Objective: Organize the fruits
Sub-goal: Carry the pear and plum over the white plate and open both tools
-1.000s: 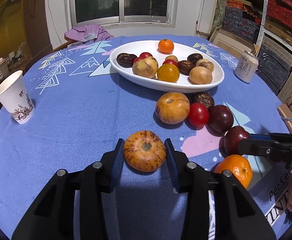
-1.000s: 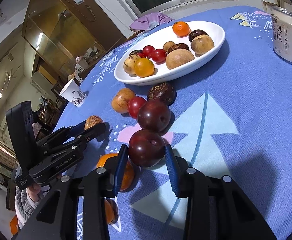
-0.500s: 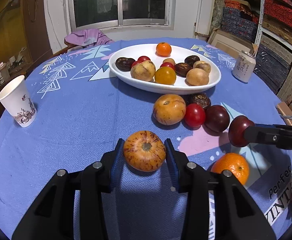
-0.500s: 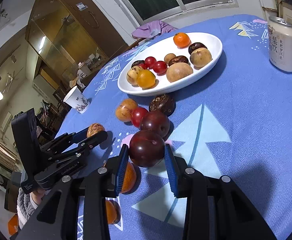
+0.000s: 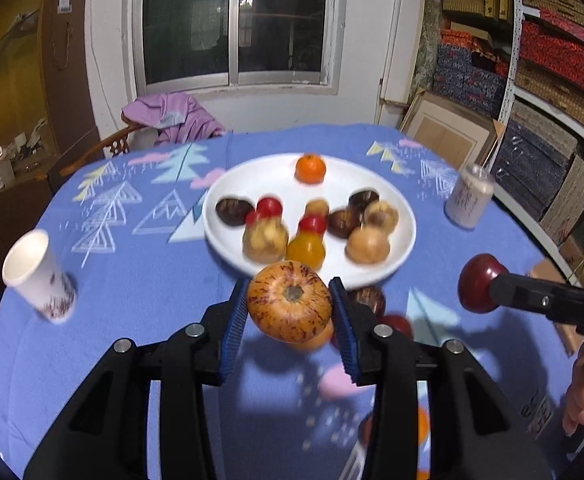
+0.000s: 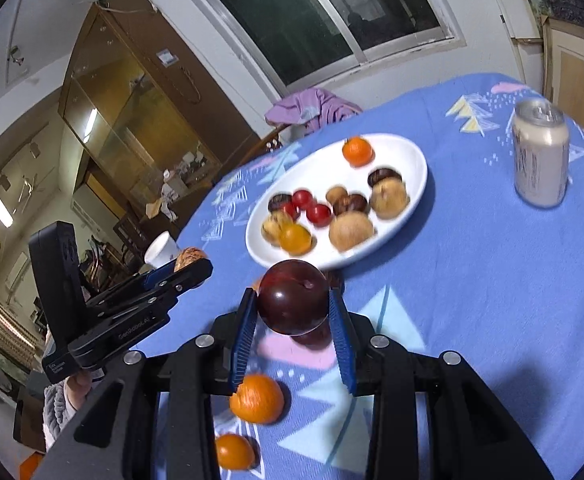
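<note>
My left gripper (image 5: pixel 289 312) is shut on a speckled orange-yellow fruit (image 5: pixel 289 307) and holds it in the air just short of the white plate (image 5: pixel 227 236). The plate holds several fruits, among them a mandarin (image 5: pixel 310 168). My right gripper (image 6: pixel 294 312) is shut on a dark red plum (image 6: pixel 293 297), also lifted above the blue tablecloth, near the plate (image 6: pixel 416 184). The plum also shows at right in the left wrist view (image 5: pixel 479 285). Two mandarins (image 6: pixel 256 399) (image 6: pixel 233 451) lie on the cloth below my right gripper.
A drink can (image 5: pixel 469 197) (image 6: pixel 540 152) stands right of the plate. A paper cup (image 5: pixel 37 276) stands at the table's left. More loose fruits lie under the held ones, partly hidden. A chair with a purple cloth (image 5: pixel 171 118) stands behind the table.
Both grippers have lifted their fruits off the cloth and moved forward toward the plate. The view is blurred by the motion.
</note>
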